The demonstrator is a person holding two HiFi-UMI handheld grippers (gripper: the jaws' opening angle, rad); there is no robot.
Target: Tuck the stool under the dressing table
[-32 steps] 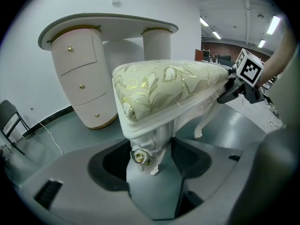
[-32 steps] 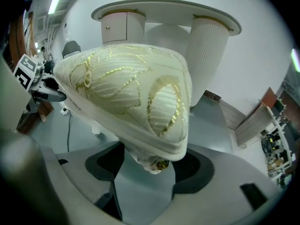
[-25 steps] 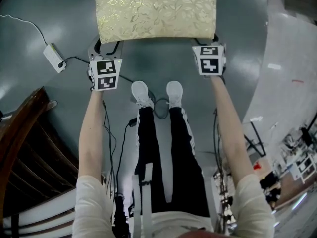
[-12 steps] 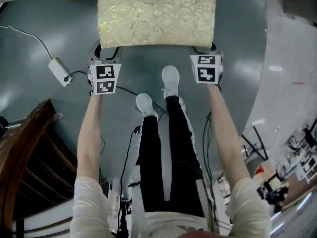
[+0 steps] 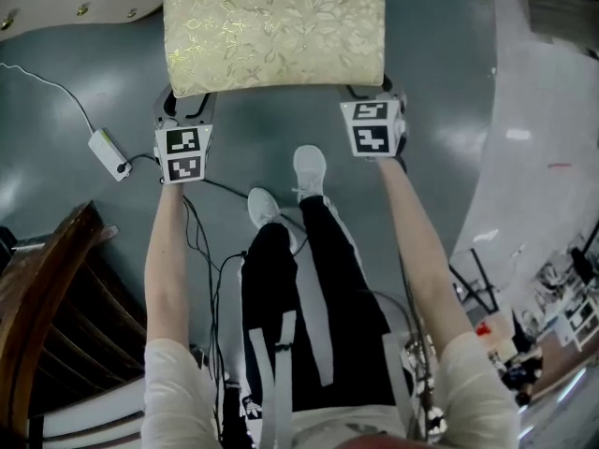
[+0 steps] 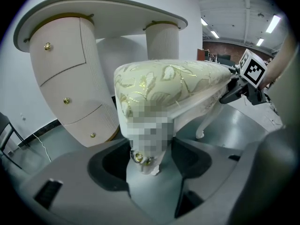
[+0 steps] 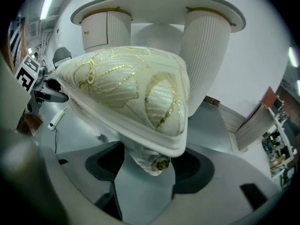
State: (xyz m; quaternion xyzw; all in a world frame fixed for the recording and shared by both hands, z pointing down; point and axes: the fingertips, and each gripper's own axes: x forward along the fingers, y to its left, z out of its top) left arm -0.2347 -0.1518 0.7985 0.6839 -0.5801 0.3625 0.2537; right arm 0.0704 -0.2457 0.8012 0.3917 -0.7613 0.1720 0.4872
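At the far left of the head view, a white power adapter [image 5: 109, 153] with its cable was noted on the grey floor [image 5: 56, 82]. Dark wooden furniture [image 5: 37, 297] was seen at the lower left edge. The left tongs [image 5: 185, 101] were found clamped on the near-left leg [image 6: 144, 158] of the stool [image 5: 273, 28], just beneath the seat corner, with the leg held between the two jaws. The stool, cushioned in cream with a gold leaf pattern, was recorded close in front of the dressing table [image 6: 61, 64]. The table's rounded drawer pedestal with gold knobs was seen just behind the cushion's left side. How far the stool's far edge reached beneath the top could not be determined. The person's two white shoes [image 5: 310, 168] were observed on the floor between the tongs, on the near side of the stool. The right tongs [image 5: 372, 101] were found closed likewise on the near-right leg [image 7: 152, 161], directly below the seat edge. Whether the stool's feet touched the floor could not be determined.
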